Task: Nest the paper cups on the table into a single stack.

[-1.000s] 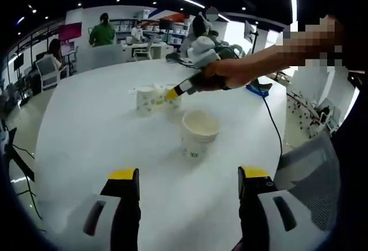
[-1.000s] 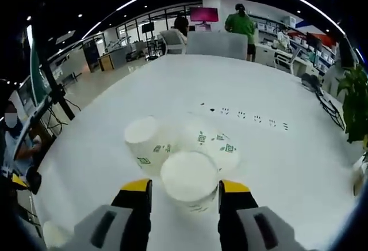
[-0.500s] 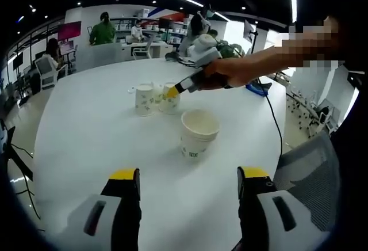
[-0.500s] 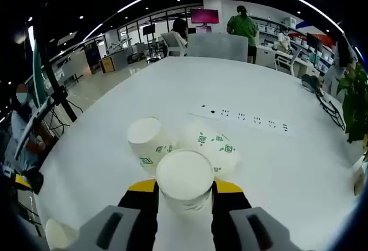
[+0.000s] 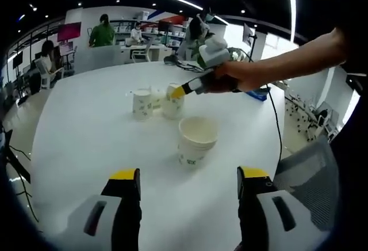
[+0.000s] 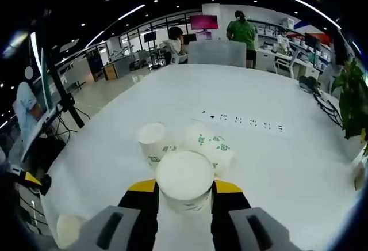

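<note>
Gripping one inverted white paper cup with green print [image 6: 185, 181] between its yellow-tipped jaws, my right gripper [image 6: 184, 189] holds that cup at the lower centre of the right gripper view, above the round white table [image 6: 276, 164]. I judge the stacking barely begun: as far as I can see no cup is nested yet. Two more inverted white paper cups [image 6: 190, 145] stand just beyond the held one, side by side near mid-frame. In the left gripper view the same gripper [image 5: 179, 91] reaches in from the right, clamped on the cup [image 5: 172, 100] just beside the remaining cups [image 5: 142, 102] at upper centre. A wider upright white paper cup [image 5: 195, 141] with its mouth open sits alone at the centre of that view, apart from the group. My left gripper [image 5: 188, 186] hangs with jaws spread wide and nothing between them, at the bottom of its frame, short of the upright cup.

Left to do, in my judgement: every nesting move. Bare tabletop surrounds the cups on all sides, giving free room. The table's near edge curves along the lower left of the left gripper view, and a grey chair back [image 5: 305, 170] stands at lower right. A black cable [image 5: 275, 125] trails across the right of the tabletop, worth avoiding.
</note>
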`<action>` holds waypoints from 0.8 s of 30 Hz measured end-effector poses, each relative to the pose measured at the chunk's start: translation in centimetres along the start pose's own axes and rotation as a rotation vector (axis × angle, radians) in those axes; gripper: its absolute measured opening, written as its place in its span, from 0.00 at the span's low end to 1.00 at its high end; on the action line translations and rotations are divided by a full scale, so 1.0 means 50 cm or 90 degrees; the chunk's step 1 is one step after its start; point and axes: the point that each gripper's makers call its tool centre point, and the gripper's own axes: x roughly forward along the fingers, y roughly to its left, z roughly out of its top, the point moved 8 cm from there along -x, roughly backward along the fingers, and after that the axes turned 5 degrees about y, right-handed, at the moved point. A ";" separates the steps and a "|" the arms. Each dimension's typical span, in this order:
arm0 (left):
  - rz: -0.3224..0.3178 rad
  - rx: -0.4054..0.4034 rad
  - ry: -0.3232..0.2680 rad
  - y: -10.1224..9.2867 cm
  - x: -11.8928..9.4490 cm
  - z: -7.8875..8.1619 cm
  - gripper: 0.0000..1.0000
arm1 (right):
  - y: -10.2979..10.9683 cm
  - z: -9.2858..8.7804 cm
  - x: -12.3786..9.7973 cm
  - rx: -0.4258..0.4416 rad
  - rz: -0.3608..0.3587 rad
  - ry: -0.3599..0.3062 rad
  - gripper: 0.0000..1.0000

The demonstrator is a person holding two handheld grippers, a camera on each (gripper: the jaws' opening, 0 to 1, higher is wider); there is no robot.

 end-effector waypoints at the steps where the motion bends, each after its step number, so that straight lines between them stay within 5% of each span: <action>1: -0.002 -0.001 -0.002 -0.001 0.001 0.002 0.66 | -0.001 0.000 -0.003 0.002 0.000 -0.003 0.33; 24: -0.025 -0.003 -0.049 -0.008 0.030 0.071 0.65 | 0.051 0.057 -0.119 0.007 0.088 -0.097 0.33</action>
